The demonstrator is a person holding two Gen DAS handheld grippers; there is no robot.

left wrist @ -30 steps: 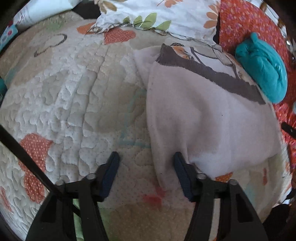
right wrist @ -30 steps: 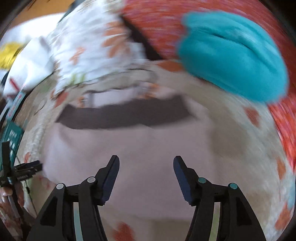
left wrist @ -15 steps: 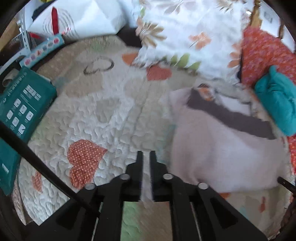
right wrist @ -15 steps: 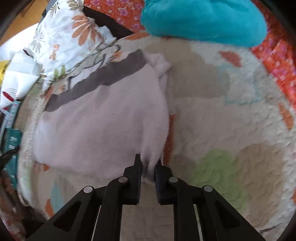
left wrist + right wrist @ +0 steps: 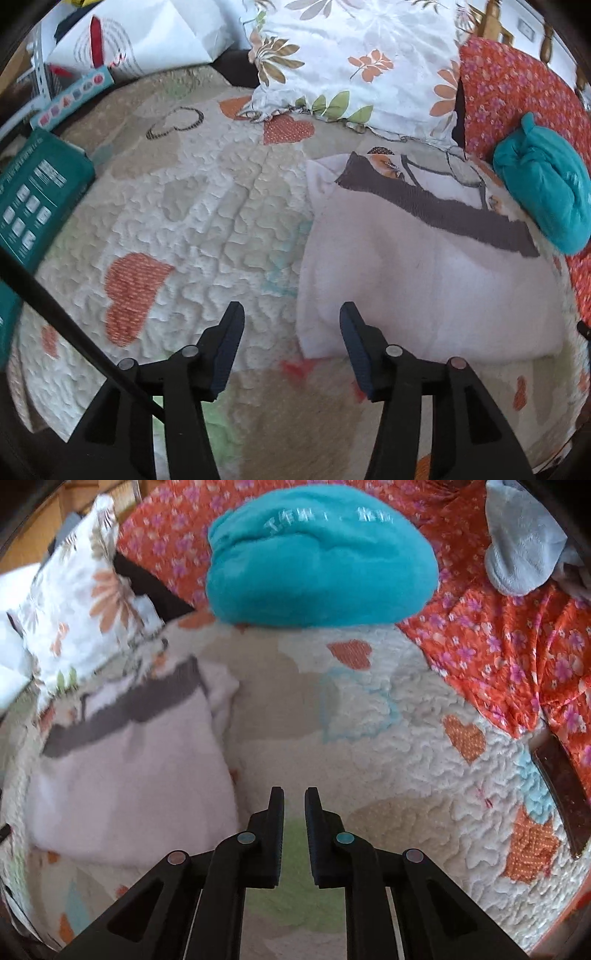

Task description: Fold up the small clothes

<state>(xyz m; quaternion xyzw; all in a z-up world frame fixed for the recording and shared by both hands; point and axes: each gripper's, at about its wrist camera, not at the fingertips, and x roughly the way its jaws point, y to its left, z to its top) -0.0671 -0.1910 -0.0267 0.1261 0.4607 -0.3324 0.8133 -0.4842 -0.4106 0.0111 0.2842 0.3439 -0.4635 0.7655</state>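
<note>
**Quilted bed, one folded garment, both tongs off it**

Quilted bedding with orange hearts is lying under everything, its edges cut off by the round lens. One folded pale garment with a dark band is resting on the quilt, its far edge tucked against a floral pillow and a teal bundle. In the right wrist view the garment is blurred, so its folds are hard to make out. One green box is sitting at the left, partly out of frame; a grey plush thing is showing at the top right, cropped. A red flowered cloth is lying on the quilt's right side.

The left tongs are standing wide apart, holding nothing, with one fingertip over the garment's near corner. The right tongs are nearly together with a thin gap, gripping nothing.

Half a second ago the left tongs were together and the right ones were pinching the garment's edge; now the right tongs are hovering beside it over bare quilt.
</note>
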